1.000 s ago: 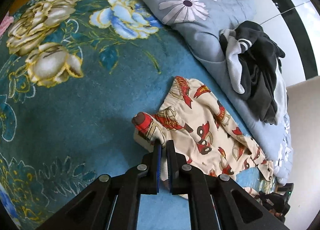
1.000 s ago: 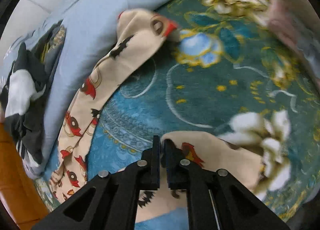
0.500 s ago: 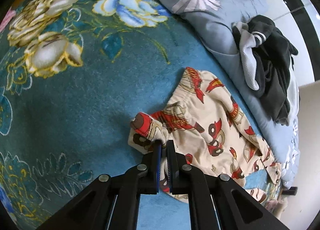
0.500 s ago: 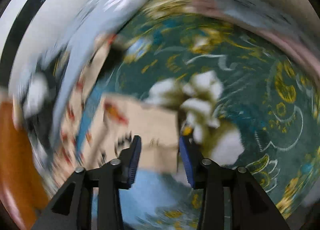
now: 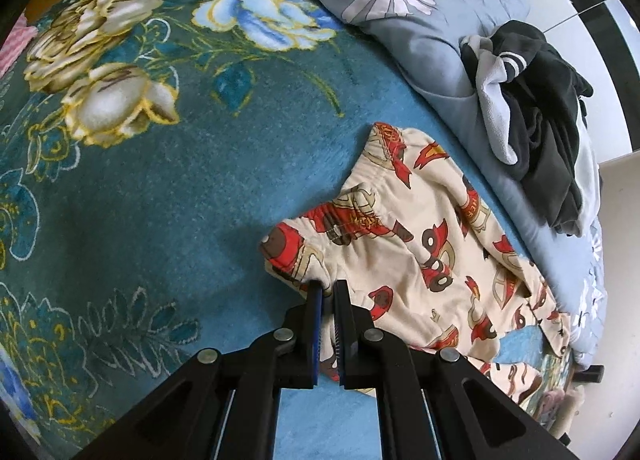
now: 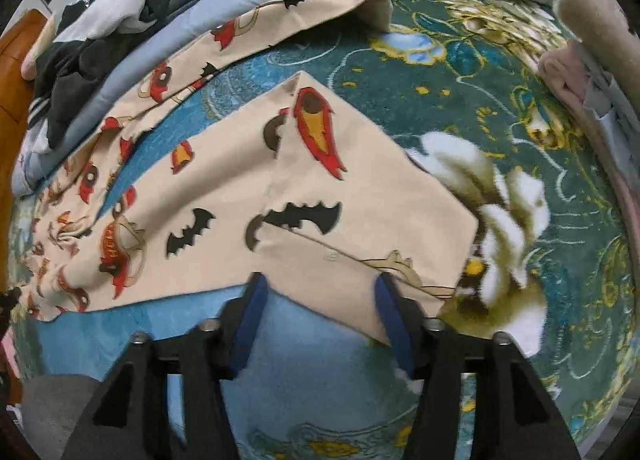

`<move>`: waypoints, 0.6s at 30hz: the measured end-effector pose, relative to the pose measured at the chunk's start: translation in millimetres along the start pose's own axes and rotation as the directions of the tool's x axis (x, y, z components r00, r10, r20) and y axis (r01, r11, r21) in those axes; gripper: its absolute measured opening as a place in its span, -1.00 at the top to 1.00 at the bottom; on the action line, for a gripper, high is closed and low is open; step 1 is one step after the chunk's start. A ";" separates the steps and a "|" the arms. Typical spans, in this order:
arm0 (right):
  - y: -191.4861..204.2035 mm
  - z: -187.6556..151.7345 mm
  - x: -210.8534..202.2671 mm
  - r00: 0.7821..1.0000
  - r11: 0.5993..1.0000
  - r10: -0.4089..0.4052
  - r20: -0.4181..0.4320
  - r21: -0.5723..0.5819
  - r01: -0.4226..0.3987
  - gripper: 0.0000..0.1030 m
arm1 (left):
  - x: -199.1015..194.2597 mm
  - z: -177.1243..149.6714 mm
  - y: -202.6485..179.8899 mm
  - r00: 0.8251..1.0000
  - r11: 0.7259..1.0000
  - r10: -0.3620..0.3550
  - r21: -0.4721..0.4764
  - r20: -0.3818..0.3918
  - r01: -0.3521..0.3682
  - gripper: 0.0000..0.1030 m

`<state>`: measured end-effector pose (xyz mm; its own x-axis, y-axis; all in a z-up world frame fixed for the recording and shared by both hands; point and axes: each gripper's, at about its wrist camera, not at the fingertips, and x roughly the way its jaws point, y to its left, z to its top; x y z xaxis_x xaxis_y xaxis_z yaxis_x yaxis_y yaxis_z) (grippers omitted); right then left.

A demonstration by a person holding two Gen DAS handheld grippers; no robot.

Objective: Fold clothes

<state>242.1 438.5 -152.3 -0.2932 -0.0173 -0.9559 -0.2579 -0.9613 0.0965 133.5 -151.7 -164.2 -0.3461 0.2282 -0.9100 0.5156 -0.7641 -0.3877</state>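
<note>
Cream patterned pants with red and black cartoon prints lie on the teal floral carpet. My left gripper is shut on the pants' waistband edge, holding it just above the carpet. In the right wrist view one pant leg lies flat on the carpet, the other leg stretching away toward the grey bedding. My right gripper is open and empty, its jaws standing over the near hem of the flat leg.
A grey floral duvet borders the carpet, with a dark and white garment pile on it, also in the right wrist view. Pink fabric lies at the right edge. A wooden floor shows at left.
My right gripper has let go of the pant leg, opened and pulled back; the leg now lies flat. My left gripper keeps its hold and has drawn the waistband slightly nearer.
</note>
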 end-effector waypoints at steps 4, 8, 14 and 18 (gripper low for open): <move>-27.8 16.8 -15.1 0.997 0.993 0.071 -0.011 0.092 -0.070 0.98 | 1.1 1.5 -6.2 1.000 1.000 0.008 0.004 0.007 -0.008 0.88; -54.6 36.2 -39.1 0.990 0.983 0.142 0.019 0.111 -0.144 0.98 | 4.3 2.7 -10.8 1.000 1.000 0.023 0.010 0.011 -0.023 0.88; -59.2 64.5 -52.8 0.991 0.994 0.101 0.085 0.021 -0.103 0.99 | 9.9 6.3 -16.4 0.999 0.999 0.044 0.002 0.016 -0.044 0.88; -61.9 86.6 -42.0 0.978 0.982 0.170 0.120 0.057 -0.178 0.96 | 14.0 7.6 -23.7 0.998 0.998 0.058 0.019 0.013 -0.058 0.88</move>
<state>190.6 522.5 -94.1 -0.4413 -0.1474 -0.8852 -0.2539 -0.9256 0.2808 110.5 -135.0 -166.7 -0.3262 0.1756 -0.9288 0.5198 -0.7874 -0.3314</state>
